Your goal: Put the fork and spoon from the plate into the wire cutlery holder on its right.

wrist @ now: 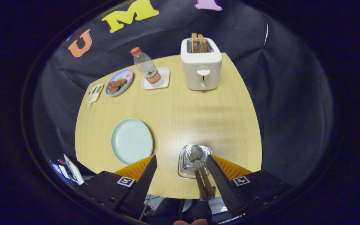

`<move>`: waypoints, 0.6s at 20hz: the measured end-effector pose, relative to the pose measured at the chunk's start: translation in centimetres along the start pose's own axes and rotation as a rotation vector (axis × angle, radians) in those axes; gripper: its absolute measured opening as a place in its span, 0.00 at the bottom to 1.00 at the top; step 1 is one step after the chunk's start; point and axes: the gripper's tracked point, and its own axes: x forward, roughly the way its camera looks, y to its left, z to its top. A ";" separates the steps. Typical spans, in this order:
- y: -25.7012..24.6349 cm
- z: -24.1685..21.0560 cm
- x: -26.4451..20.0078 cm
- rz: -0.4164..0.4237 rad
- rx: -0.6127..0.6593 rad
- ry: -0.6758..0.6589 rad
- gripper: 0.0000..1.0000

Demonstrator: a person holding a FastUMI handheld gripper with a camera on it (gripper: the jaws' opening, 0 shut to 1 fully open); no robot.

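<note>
Claw (180, 175) hangs above the near edge of the wooden counter (180, 112), its fingers spread wide apart and gripping nothing. Between the fingers, nearer the right one, stands the wire cutlery holder (186, 170). A fork (190, 157) and a spoon (197, 153) rest inside it, heads up, their brown handles leaning toward the camera. Left of the holder, just beyond the left finger, lies a pale blue plate (132, 140), bare. At the far side of the counter stand a white toaster (201, 67) holding two slices of bread, a water bottle (147, 67) on a white square coaster (164, 78), and a small patterned dish (119, 82) holding brown food.
</note>
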 end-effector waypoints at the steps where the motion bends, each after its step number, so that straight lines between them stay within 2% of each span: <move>1: 0.8 1.1 -1.0 0.013 0.000 -0.074 0.97; 8: 4.2 7.2 -11.7 0.034 -0.041 -0.607 0.97; 10: 4.7 7.9 -15.1 0.009 -0.083 -0.758 0.96; 12: 5.1 8.9 -18.6 -0.057 -0.152 -0.924 0.96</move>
